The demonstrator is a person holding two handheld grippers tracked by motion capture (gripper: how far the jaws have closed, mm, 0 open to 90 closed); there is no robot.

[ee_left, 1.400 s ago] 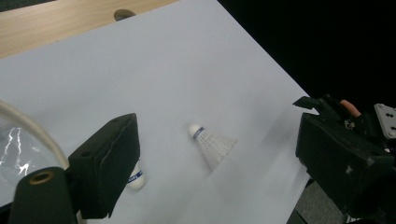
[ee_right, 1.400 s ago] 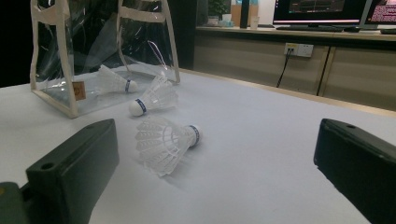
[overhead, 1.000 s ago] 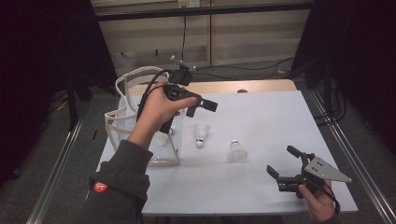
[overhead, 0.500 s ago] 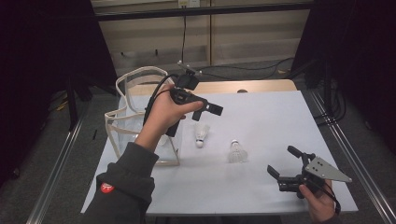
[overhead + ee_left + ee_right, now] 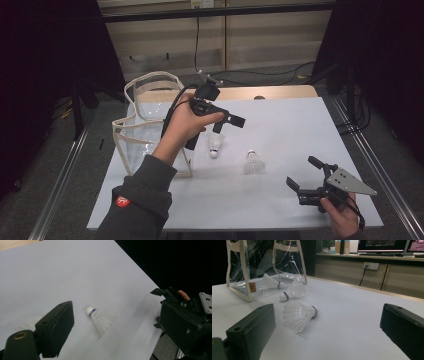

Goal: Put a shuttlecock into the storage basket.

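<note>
Two white shuttlecocks lie on the white table [image 5: 300,125]: one [image 5: 215,145] near the bag, one [image 5: 254,162] further right. My left gripper [image 5: 227,124] is held in the air above the first, open and empty. Its own view looks down on a shuttlecock [image 5: 100,318] between its jaws, with a second one [image 5: 27,323] half hidden behind the left jaw. My right gripper [image 5: 305,177] rests low at the front right, open and empty. Ahead of it lie the nearer shuttlecock [image 5: 298,315] and the farther one [image 5: 290,292]. A third shuttlecock [image 5: 272,282] lies inside the bag.
A clear plastic bag with cream trim and handles [image 5: 145,120] stands at the table's left side, also seen from the right gripper [image 5: 249,270]. A wooden strip [image 5: 280,92] borders the far edge. Cables run on the floor behind. The right hand's gripper [image 5: 175,296] sits at the table's edge.
My left gripper has moved away from the bag, to the right and a little farther out over the table. The right gripper and the shuttlecocks have stayed put.
</note>
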